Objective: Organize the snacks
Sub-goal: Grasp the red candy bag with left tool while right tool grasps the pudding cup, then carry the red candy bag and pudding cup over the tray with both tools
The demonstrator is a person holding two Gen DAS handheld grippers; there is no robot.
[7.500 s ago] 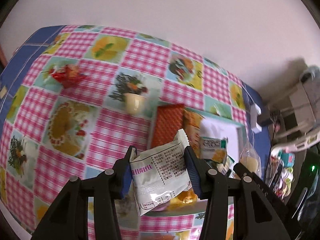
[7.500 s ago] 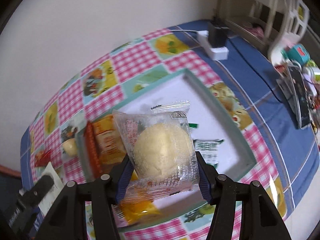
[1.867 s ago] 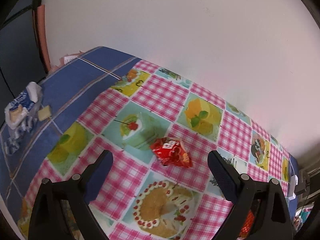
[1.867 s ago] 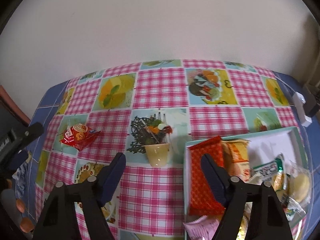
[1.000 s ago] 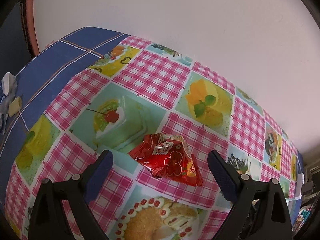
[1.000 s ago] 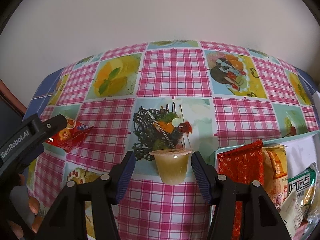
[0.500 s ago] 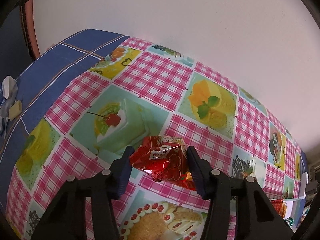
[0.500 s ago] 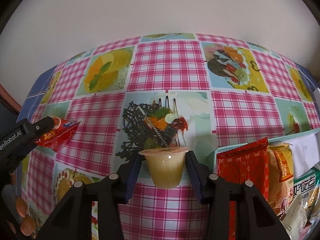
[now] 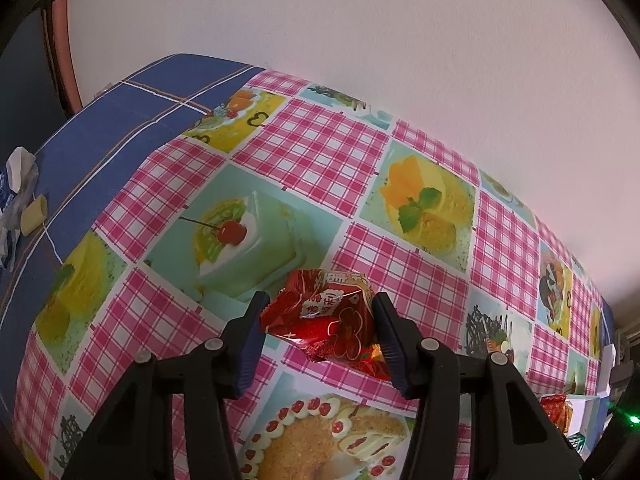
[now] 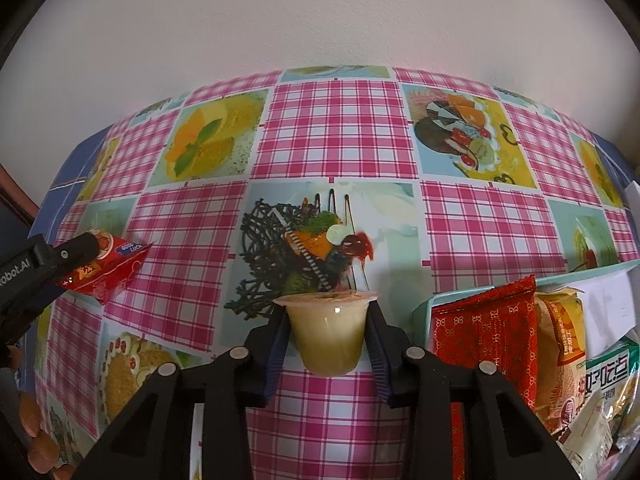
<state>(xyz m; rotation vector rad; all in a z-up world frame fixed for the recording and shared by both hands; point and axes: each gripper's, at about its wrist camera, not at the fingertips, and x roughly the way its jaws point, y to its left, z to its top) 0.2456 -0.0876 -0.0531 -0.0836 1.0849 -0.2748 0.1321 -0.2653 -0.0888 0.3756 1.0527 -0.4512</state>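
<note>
Left wrist view: left gripper (image 9: 318, 330) has just been closing, and its jaws now pinch the red foil snack packet (image 9: 326, 326) from both sides on the checked tablecloth (image 9: 320, 152). The packet lies just beside the printed cherry cake picture and above the printed tart. It likely handles light, crinkly and slippery, with soft, crushable contents (so a gentle squeeze across the puffed middle, as here, looks best). A second ago the jaws stood wide on either side of it with clear gaps; now the pads touch the foil and the packet looks bunched up.

Right wrist view: right gripper (image 10: 328, 338) has just been closing too, and its jaws clamp the jelly cup (image 10: 326, 332) on its side walls, just under the rim. The cup stands upright just left of the tray (image 10: 424, 308) of snacks. I'd judge it stiff, smooth and tapered, with a thin film lid (it could slip downward; the rim helps). A second ago the pads stood clear of the cup; now they press on it. The packet shows at the far left of this view, in the other gripper.
</note>
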